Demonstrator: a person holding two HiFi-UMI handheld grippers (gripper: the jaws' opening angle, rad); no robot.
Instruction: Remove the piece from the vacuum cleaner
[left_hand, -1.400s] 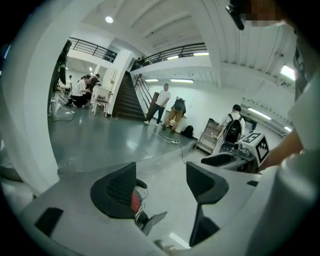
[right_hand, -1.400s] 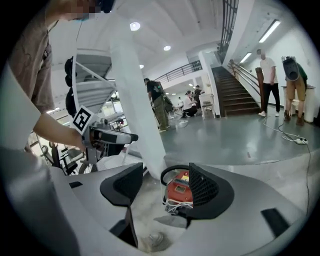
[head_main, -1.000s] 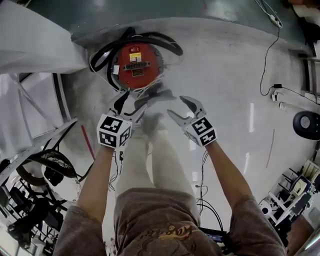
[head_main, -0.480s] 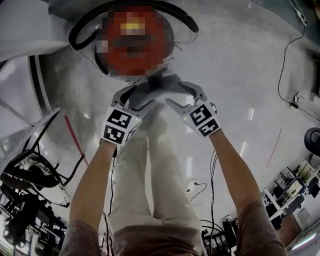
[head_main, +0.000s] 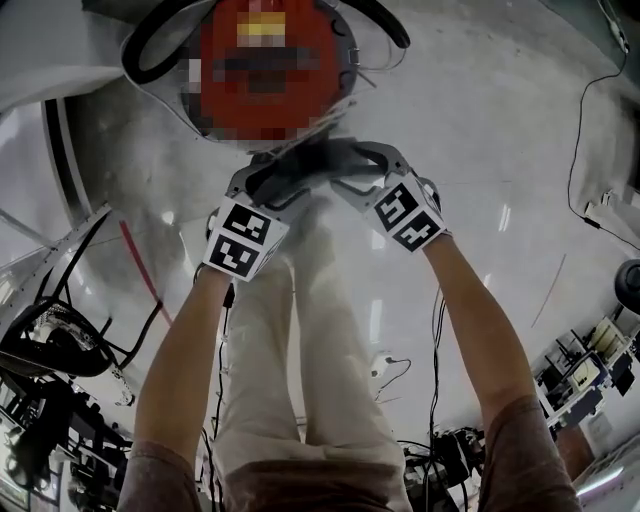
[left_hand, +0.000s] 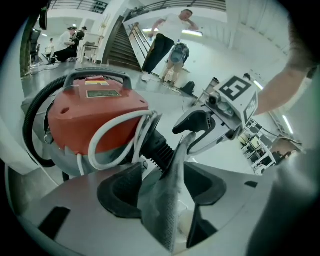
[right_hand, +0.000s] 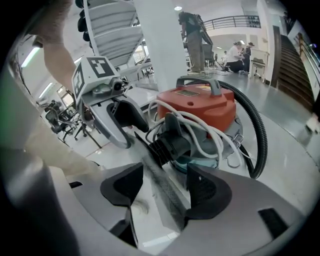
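The grey tapered piece (left_hand: 167, 215) sticks out of the black collar (right_hand: 167, 145) on the red vacuum cleaner (head_main: 268, 75), at the top middle of the head view. It lies between the wide jaws of the left gripper (head_main: 275, 188), which have just been closing slightly, and of the right gripper (right_hand: 165, 187); neither presses it. It is probably light, stiff and smooth, so grip it near the collar.

No lettering is legible: the labels (left_hand: 103, 93) on the red vacuum cleaner (left_hand: 95, 117) lid are too small and blurred.

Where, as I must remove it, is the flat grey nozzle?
Head view, upper middle: the nozzle sits below the red vacuum cleaner, between left gripper and right gripper.
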